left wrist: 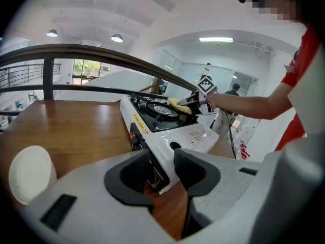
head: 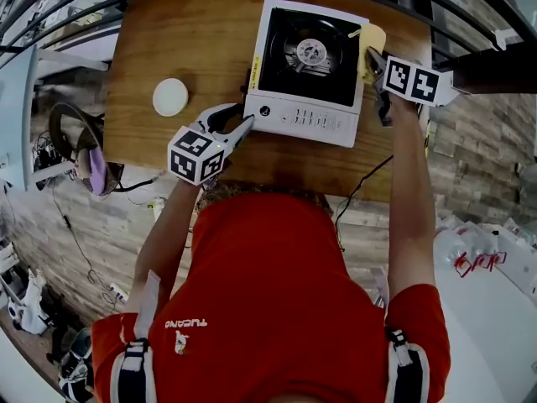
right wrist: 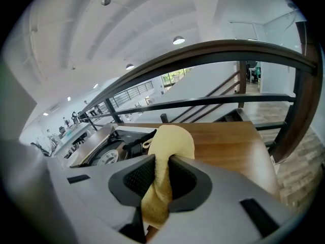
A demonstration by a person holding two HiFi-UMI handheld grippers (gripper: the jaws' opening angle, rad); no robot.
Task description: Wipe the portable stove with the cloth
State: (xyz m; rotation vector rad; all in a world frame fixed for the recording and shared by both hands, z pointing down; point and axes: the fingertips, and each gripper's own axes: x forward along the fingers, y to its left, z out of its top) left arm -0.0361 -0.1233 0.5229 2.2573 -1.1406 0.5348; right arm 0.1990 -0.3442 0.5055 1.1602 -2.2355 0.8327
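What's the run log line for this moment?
left gripper: shut on stove corner | right gripper: shut on cloth, at stove's right edge

This was an open-plan workspace or lab, not a home. The wooden bench [head: 168,49] stood on a raised gallery against a dark metal railing [left wrist: 101,53]. Beyond the bench opened a big white hall with a vaulted ceiling, round ceiling lamps [left wrist: 117,37], glass partitions [left wrist: 223,78] and distant work desks [right wrist: 76,131]. Below the bench, loose cables [head: 362,181] trailed over the plank floor [head: 369,250].
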